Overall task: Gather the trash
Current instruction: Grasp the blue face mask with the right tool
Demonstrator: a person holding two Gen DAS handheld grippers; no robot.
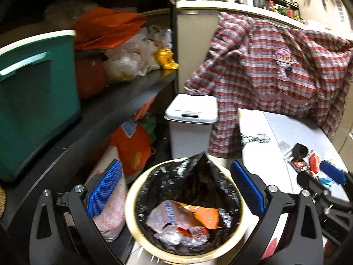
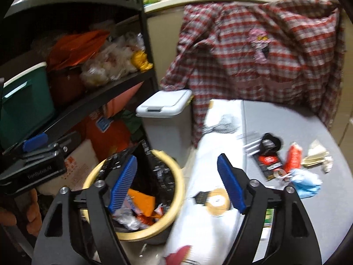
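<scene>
**Bin's half full, table's still a mess, and here's where I could blow it**

So both my claws are spread wide with nothing in them. My left gripper (image 1: 176, 190) hangs right over the round cream-rimmed trash bin with the black plastic liner (image 1: 130, 209), which sits on the floor between the dark metal shelving unit (image 1: 123, 101) and the grey table (image 2: 308, 198). Crumpled orange and white wrappers (image 1: 183, 220) are already lying at the bottom. My right gripper (image 2: 176, 183) straddles the gap between bin and table edge.

The trash I've still got to fetch is on the table off to the right: a flat black-and-red packet (image 2: 268, 163), a crumpled red wrapper (image 2: 292, 156), a wad of light blue plastic (image 2: 307, 183) and some cream paper scraps (image 2: 316, 156), all bunched close together.

What worries me:

- One flap of the liner sticks up like a peak (image 1: 204, 165). Drop something on it and it'll probably slide off outside the rim.
- The pieces touch or overlap, so a sloppy pinch could drag a neighbour off the table.
- The blue wad looks thin and floppy, easy to lose halfway over.
- Both pictures are motion-blurred, so I wouldn't trust my aim.
- The white lidded bin (image 1: 192, 110) behind isn't my target, I reckon.
</scene>
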